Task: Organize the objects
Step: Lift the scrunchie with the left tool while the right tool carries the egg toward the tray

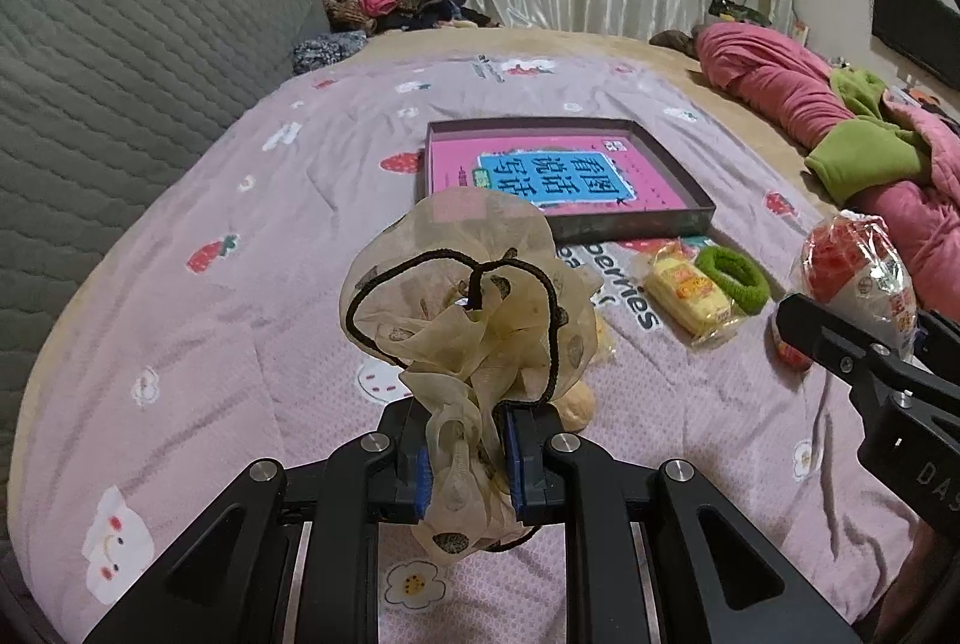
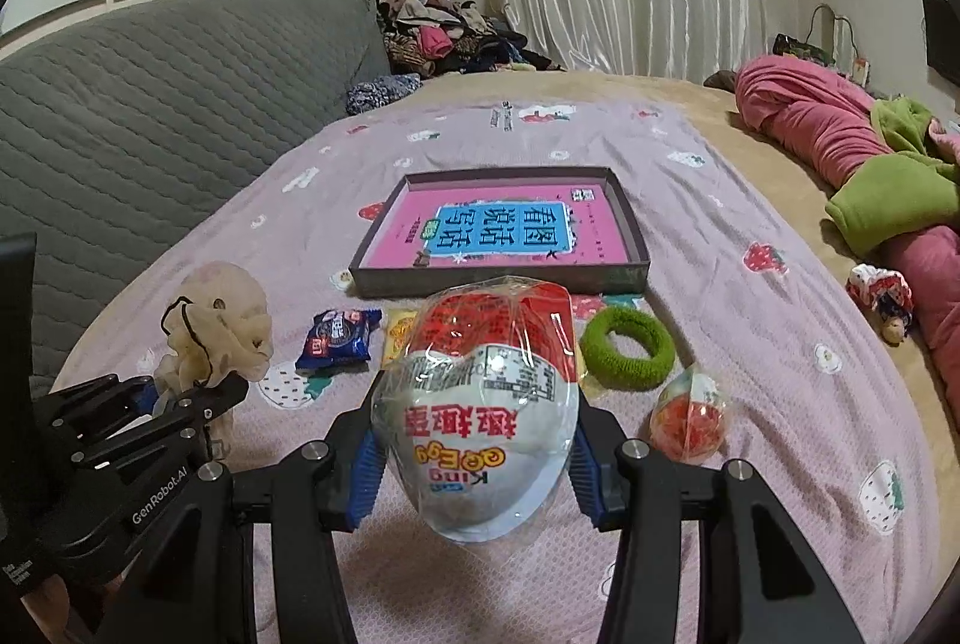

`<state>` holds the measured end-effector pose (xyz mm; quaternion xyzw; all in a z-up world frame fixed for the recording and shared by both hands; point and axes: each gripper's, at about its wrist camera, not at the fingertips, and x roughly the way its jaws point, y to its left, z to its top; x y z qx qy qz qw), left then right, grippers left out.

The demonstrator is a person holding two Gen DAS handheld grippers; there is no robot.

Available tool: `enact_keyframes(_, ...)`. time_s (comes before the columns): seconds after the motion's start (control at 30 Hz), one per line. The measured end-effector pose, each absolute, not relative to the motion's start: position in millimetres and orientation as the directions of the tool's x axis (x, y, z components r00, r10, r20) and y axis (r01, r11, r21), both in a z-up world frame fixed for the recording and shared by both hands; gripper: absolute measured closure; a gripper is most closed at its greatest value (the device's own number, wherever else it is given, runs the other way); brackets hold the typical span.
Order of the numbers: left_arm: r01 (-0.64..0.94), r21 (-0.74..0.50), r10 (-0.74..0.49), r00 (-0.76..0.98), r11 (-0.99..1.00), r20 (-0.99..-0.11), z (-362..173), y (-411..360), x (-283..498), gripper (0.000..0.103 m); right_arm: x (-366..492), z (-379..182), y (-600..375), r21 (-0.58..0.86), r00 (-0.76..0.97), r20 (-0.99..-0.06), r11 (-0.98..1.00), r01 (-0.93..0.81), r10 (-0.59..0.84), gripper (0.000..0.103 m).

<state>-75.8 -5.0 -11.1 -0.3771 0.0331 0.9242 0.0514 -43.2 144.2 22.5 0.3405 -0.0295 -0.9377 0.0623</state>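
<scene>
Both grippers grip: left gripper [image 1: 467,455] a scrunchie [image 1: 468,308], right gripper [image 2: 474,470] an egg [image 2: 480,404], snacks [image 2: 338,338] before tray [image 2: 504,278].

The bed [image 2: 750,344] is covered by a lilac strawberry-print sheet. On it are laid a shallow box [image 2: 636,248], a green scrunchie [image 2: 627,349], snack packets [image 2: 337,338] and a small wrapped egg [image 2: 689,419].

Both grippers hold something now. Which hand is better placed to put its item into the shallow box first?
Probably the right. The right gripper holds the wrapped toy egg almost straight before the box. The left gripper, with the beige scrunchie, sits further left.
</scene>
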Motion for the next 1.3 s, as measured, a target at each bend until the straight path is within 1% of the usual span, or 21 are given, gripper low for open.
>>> enact_keyframes(0.4,-0.119,0.044,0.059,-0.737,-0.992,-0.673,19.0,8.4,-88.4,0.083,-49.6,49.2,156.7,0.067,-0.790,-0.598,-0.991,0.114,-0.131,0.052)
enact_keyframes(0.73,-0.130,0.048,0.065,-0.743,-0.990,-0.667,37.8,14.4,-116.0,0.083,-65.8,65.0,169.1,0.030,-0.810,-0.575,-0.993,0.115,-0.111,0.052)
enact_keyframes(1.17,-0.149,0.068,0.066,-0.743,-0.987,-0.666,51.5,32.1,-163.5,0.083,-112.5,86.2,176.4,-0.007,-0.819,-0.562,-0.989,0.146,-0.117,0.052)
enact_keyframes(1.3,-0.152,0.048,0.080,-0.733,-0.987,-0.675,54.7,34.4,-185.4,0.083,-132.2,94.8,174.0,-0.015,-0.823,-0.555,-0.987,0.158,-0.123,0.052)
